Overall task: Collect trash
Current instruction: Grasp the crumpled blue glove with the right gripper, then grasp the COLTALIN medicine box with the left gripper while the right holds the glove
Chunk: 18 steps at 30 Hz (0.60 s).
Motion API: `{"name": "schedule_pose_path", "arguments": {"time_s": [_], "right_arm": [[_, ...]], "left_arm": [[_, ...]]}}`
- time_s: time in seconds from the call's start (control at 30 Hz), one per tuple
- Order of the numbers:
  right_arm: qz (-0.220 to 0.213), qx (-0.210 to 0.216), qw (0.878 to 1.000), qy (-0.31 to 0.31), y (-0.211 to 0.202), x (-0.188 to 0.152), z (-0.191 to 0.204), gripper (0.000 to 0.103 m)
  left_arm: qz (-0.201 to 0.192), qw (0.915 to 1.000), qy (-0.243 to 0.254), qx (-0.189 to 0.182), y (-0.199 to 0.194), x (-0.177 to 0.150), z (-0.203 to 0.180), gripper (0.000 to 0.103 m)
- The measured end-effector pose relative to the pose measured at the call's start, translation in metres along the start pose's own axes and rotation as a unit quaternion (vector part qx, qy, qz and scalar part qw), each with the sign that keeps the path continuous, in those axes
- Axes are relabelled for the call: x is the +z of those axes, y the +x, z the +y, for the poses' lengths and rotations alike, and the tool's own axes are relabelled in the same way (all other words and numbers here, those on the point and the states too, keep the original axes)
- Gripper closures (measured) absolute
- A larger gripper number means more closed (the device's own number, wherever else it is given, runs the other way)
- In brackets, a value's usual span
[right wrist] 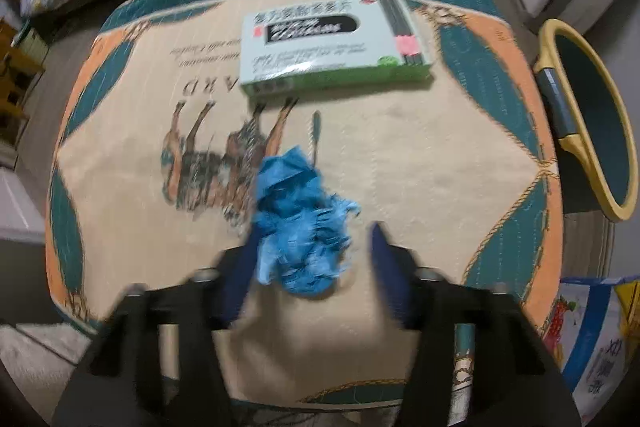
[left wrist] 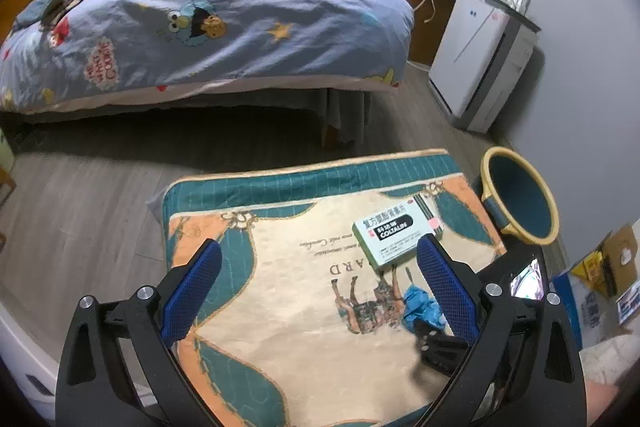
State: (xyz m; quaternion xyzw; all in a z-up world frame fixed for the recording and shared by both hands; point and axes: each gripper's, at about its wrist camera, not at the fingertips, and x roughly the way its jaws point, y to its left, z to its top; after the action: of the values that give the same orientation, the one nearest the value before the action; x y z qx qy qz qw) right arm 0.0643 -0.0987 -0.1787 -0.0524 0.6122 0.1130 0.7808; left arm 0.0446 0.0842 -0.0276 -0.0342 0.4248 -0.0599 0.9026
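A crumpled blue paper wad (right wrist: 304, 223) lies on a patterned cushion (right wrist: 400, 167) and is also in the left wrist view (left wrist: 420, 307). My right gripper (right wrist: 316, 229) points down over it with the wad between its blue fingers. The left finger touches the wad, and a small gap shows at the right finger (right wrist: 382, 255). A green-and-white medicine box (right wrist: 336, 47) lies further back on the cushion (left wrist: 280, 267). My left gripper (left wrist: 320, 245) hovers open over the cushion, its right finger close to the box (left wrist: 398, 237). Nothing is between its fingers.
A teal bin with a yellow rim (left wrist: 520, 199) (right wrist: 596, 123) stands on the floor right of the cushion. Behind are a bed with a blue cartoon duvet (left wrist: 200, 19) and a white appliance (left wrist: 476, 67). Boxes and bags (left wrist: 612, 259) crowd the right edge.
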Motion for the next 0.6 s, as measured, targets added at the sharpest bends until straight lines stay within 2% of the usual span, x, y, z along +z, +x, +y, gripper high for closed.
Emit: {"name": "schedule_pose_path", "arguments": {"time_s": [0.1, 0.23, 0.37, 0.43, 0.5, 0.6], "right_arm": [[-0.005, -0.008, 1.0, -0.015, -0.008, -0.001, 0.001, 0.072], [-0.021, 0.015, 1.0, -0.004, -0.033, 0.008, -0.01, 0.072], [-0.059, 0.023, 0.998, 0.003, -0.084, 0.035, -0.04, 0.072], [-0.092, 0.015, 0.996, 0.008, -0.113, 0.049, -0.064, 0.072], [-0.115, 0.003, 0.993, 0.015, -0.127, 0.063, -0.081, 0.072], [-0.137, -0.004, 0.99, 0.036, -0.132, 0.063, -0.11, 0.072]], "left_arm": [[0.001, 1.0, 0.009, 0.002, 0.002, 0.001, -0.006, 0.006], [-0.001, 0.9997, 0.02, 0.009, 0.006, 0.003, -0.016, 0.006], [-0.002, 0.9994, 0.035, 0.006, 0.013, 0.011, -0.029, 0.006], [-0.001, 0.9991, 0.042, 0.0, 0.019, 0.013, -0.036, 0.006], [0.001, 0.9982, 0.057, -0.017, 0.027, 0.017, -0.046, 0.006], [0.004, 0.9954, 0.089, -0.035, 0.043, 0.02, -0.062, 0.006]]}}
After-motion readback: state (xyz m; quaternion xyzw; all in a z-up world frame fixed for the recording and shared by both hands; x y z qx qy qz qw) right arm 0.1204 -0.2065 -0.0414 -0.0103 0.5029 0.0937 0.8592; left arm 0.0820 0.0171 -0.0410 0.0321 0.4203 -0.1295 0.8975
